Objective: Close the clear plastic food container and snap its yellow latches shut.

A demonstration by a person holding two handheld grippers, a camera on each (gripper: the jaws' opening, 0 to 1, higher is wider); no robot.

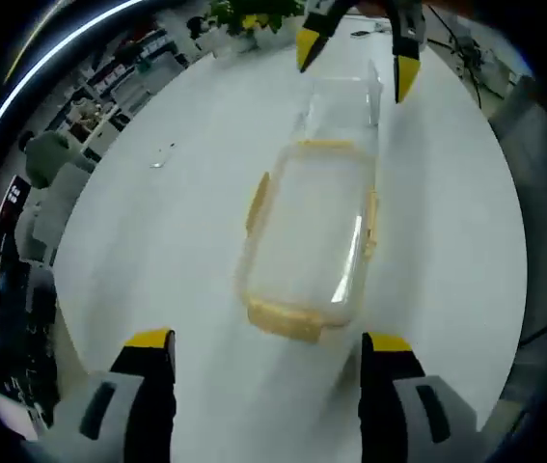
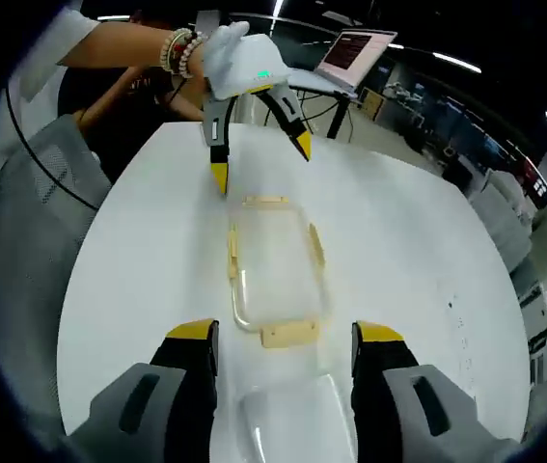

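Observation:
A clear plastic container [image 1: 312, 241] with yellow latches [image 1: 283, 320] on its sides and ends lies on the white table [image 1: 157, 241]; the latches stick outward. Past it lies a second clear plastic piece [image 1: 345, 101] with no yellow on it. My left gripper [image 1: 265, 340] is open, just short of the container's near end. My right gripper [image 1: 355, 58] is open at the far end, above the plain piece. In the right gripper view the container [image 2: 273, 270] lies ahead of the open right gripper [image 2: 285, 333], the plain piece [image 2: 292, 415] sits between its jaws, and the left gripper [image 2: 261, 161] faces it.
The table is round and white [image 2: 138, 289]. A gloved hand [image 2: 239, 58] with a beaded wrist holds the left gripper. A laptop [image 2: 355, 48] sits beyond the table, a plant [image 1: 249, 17] at its far edge, and a small object [image 1: 162, 159] on its left part.

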